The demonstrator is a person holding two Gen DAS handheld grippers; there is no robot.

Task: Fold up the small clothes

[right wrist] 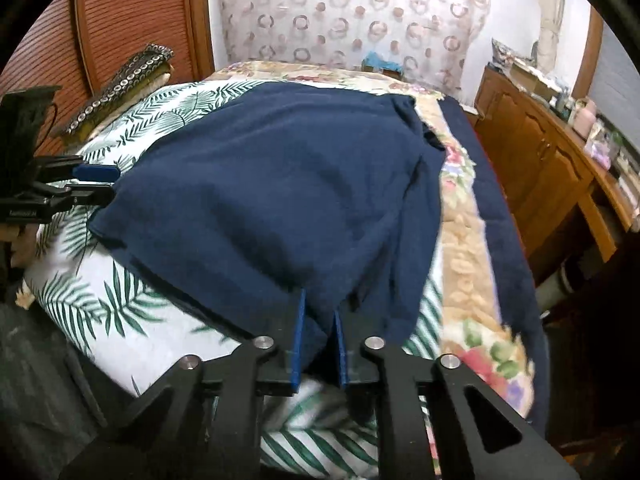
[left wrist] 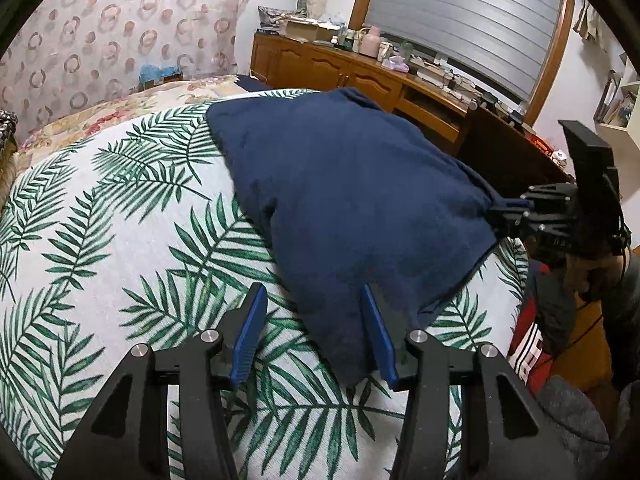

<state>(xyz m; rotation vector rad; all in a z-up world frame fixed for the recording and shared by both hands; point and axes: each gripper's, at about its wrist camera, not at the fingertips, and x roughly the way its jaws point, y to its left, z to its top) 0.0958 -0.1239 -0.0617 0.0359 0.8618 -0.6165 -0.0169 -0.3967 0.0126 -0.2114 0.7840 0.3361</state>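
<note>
A dark navy garment lies spread on a white bedcover with green palm leaves. My left gripper is open; the garment's near corner lies between its blue fingers, which stand wide apart. My right gripper is shut on the garment's near corner. In the left wrist view the right gripper pinches the garment's right corner. In the right wrist view the left gripper sits at the garment's left corner, and the garment lies slightly lifted near me.
A floral quilt with a navy border lies under the leaf cover. A wooden dresser with clutter stands beyond the bed. A patterned cushion leans on the wooden headboard. Red-and-dark clothing shows at the bed's right edge.
</note>
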